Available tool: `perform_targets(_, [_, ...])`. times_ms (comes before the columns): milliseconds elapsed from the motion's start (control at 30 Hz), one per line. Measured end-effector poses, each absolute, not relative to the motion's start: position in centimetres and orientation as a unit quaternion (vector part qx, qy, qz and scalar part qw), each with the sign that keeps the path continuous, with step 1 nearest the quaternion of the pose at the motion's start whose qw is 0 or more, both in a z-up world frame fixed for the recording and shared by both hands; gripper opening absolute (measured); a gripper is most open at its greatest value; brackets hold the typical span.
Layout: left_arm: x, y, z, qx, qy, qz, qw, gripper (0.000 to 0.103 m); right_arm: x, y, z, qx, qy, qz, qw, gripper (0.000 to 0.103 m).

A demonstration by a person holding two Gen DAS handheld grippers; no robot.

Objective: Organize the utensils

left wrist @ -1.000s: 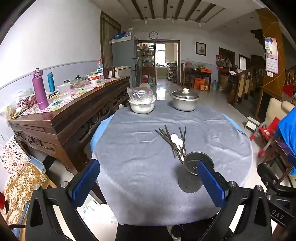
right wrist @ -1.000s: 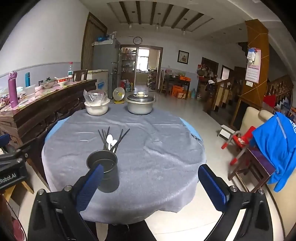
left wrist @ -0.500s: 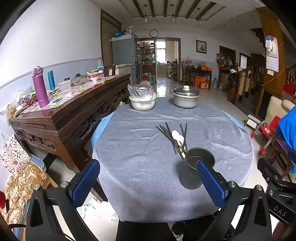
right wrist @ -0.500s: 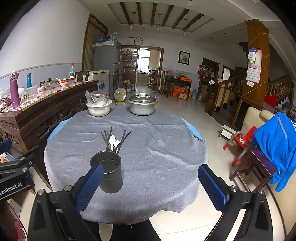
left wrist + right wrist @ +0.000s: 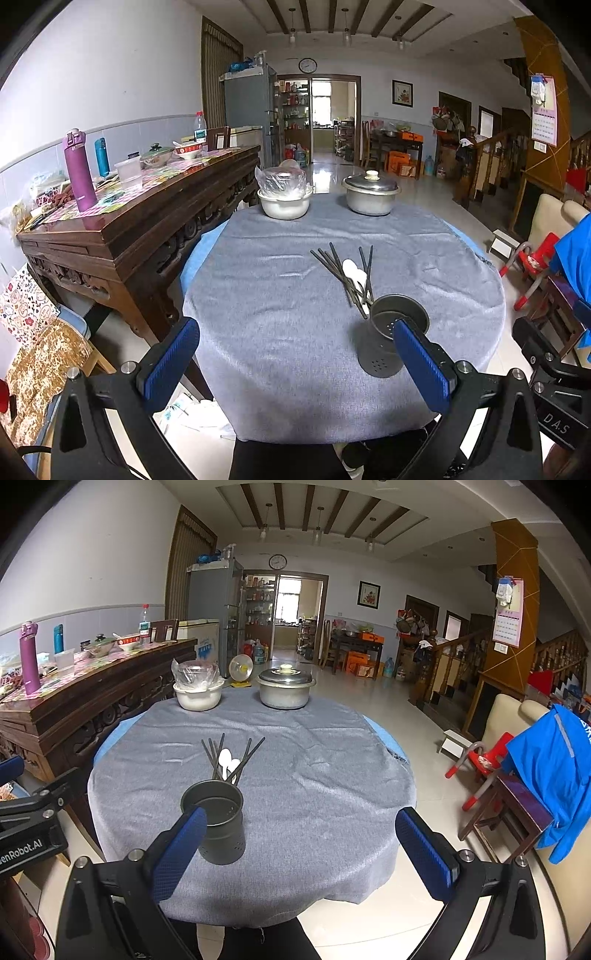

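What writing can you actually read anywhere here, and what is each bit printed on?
"D.A.S": on the right claw's black body, seen at the left view's edge.
"enRobot.AI", start cut off: on the left claw's body, seen in the right view.
Wall calendar, clock, bottle label: too small to read.

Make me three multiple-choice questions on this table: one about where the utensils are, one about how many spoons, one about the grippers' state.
1. Where do the chopsticks lie?
A. in the holder
B. on the cloth beyond the holder
C. in the pot

2. How many white spoons show?
A. two
B. five
C. none

3. What state are both grippers in?
A. shut on chopsticks
B. shut on the holder
C. open, holding nothing

Answers:
1 B: they rest on the cloth behind the holder, whose inside looks empty.
2 A: two white bowls lie among the chopsticks.
3 C: the left gripper and right gripper have fingers spread wide apart.
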State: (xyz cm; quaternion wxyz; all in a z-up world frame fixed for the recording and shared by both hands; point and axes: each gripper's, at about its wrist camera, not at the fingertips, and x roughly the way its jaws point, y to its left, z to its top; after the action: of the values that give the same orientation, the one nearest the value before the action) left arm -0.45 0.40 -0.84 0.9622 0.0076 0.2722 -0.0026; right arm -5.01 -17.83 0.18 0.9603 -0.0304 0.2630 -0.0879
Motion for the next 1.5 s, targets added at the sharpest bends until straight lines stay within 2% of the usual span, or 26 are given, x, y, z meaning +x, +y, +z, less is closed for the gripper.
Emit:
perform_targets(500, [0.6, 1.6, -0.4, -0.043, 0.270, -0.006, 0.962, 0.103, -4.6, -17.8, -0.1, -0.034, 0.269, -0.086, 0.959, 0.103])
perform_targets(800, [4.7, 3.5, -0.6, -0.052, 0.296, 0.014, 0.954, 0.103, -1.4, -18.6, -0.5, -0.029, 0.295, -0.073, 0.952, 0.103])
perform_targets(933, [9.2, 5.0, -0.9, -0.060, 0.320, 0.019, 0.945, 0.103, 2.2, -19.8, -0.1, -0.010, 0.315, -0.046, 0.948, 0.103])
perform_targets(1100, [16.1, 6.0, -2.6, -0.064, 0.375, 0.014, 0.925, 0.103, 10.2, -23.0, -0.4, 0.067, 0.369, 0.013, 0.927, 0.103])
perform_targets(1333, [27.0, 6.5, -6.7, -0.088, 0.465, -0.010, 0.881, 0.103, 25.0, -27.4, -5.7, 0.216, 0.471, 0.100, 0.849, 0.103])
perform_targets(1367, [28.1, 6.6, -7.3, -0.095, 0.475, -0.012, 0.875, 0.100, 26.6, -27.6, -6.6, 0.232, 0.482, 0.104, 0.838, 0.102])
perform_targets(1433, [31.2, 6.8, -8.5, -0.115, 0.498, -0.018, 0.859, 0.091, 30.0, -28.0, -8.5, 0.266, 0.503, 0.103, 0.815, 0.091])
perform_targets(1500, [33.8, 6.7, -9.5, -0.132, 0.516, -0.022, 0.846, 0.074, 32.6, -27.7, -10.0, 0.279, 0.514, 0.105, 0.804, 0.084])
